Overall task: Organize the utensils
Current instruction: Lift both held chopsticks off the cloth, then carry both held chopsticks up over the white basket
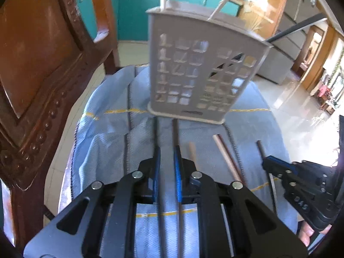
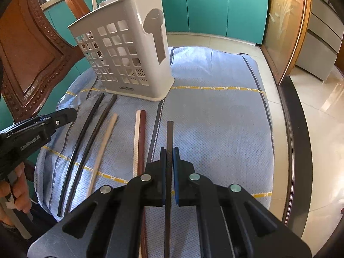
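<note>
A white plastic utensil holder (image 2: 129, 60) with a grid of square cut-outs and a spoon-shaped slot on its side stands upright at the far left of a pale blue woven cloth (image 2: 215, 111) crossed by yellow dashed lines and dark stripes. Several thin, straight chopsticks lie on the cloth near it, running near to far.

The right gripper (image 2: 169, 161) has its blue-padded fingers together on a dark, textured chopstick (image 2: 169, 133), whose far end sticks out past the fingertips toward the holder. Just left of it lie a cream chopstick (image 2: 136, 142) and a reddish-brown chopstick (image 2: 142, 142) side by side and touching, then a single pale wooden chopstick (image 2: 105, 144) farther left.

Two black chopsticks (image 2: 90, 133) lie at the far left. In the left wrist view the left gripper (image 1: 166, 161) is nearly closed, one black stick along each blue pad; the blur leaves it unclear whether the pads squeeze the pair or sit just over them.

A carved wooden chair back (image 1: 38, 64) stands left of the cloth. Teal cabinets (image 2: 215, 6) line the far wall.
</note>
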